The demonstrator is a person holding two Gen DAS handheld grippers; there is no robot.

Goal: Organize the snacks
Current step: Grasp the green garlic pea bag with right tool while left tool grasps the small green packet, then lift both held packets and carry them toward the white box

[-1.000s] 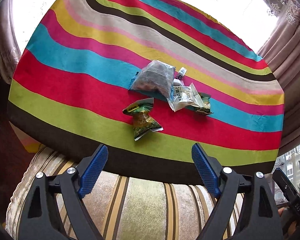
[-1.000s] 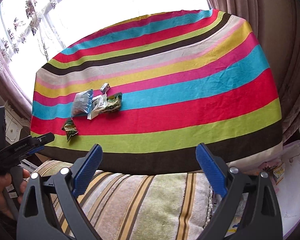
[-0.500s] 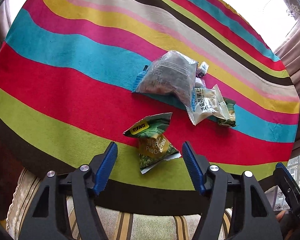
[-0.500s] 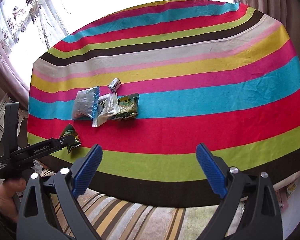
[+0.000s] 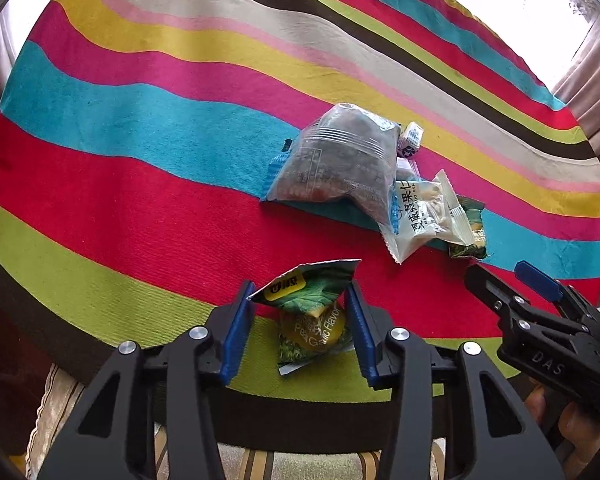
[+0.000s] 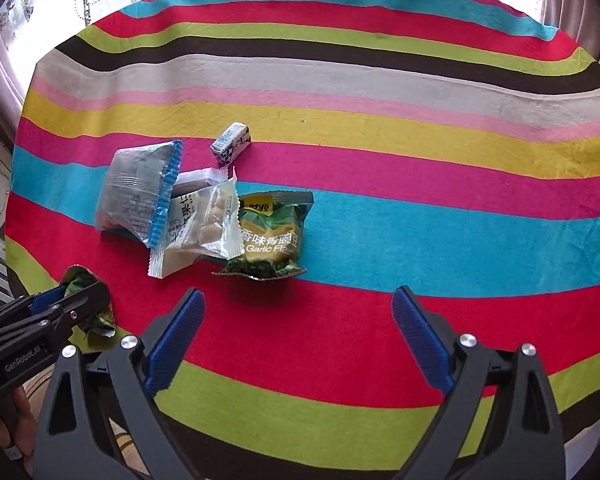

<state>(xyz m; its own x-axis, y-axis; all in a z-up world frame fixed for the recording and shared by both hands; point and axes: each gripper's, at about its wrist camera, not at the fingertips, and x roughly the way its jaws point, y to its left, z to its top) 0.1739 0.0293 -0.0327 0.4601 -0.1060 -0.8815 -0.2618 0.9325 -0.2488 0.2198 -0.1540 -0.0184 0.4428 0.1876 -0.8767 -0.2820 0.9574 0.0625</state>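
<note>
Striped multicoloured tablecloth (image 5: pixel 148 128) is bearing a snack pile (image 6: pixel 204 212) — nearer than it, the left gripper (image 5: pixel 300 312) is closing round a stray green garlic-pea packet (image 5: pixel 312 312) to gather it, while the right gripper (image 6: pixel 300 332) is hovering spread, grasping nothing.

My right hand-held gripper (image 6: pixel 298 334) hangs wide open over the desk's (image 6: pixel 380 332) near edge. Beyond it lie a green packet (image 6: pixel 271 236), a white packet (image 6: pixel 198 226), a clear bag (image 6: pixel 134 192) and a small candy (image 6: pixel 231 145). My left hand-held gripper (image 6: pixel 74 306) straddles another green packet (image 6: pixel 94 318) at the left edge.
</note>
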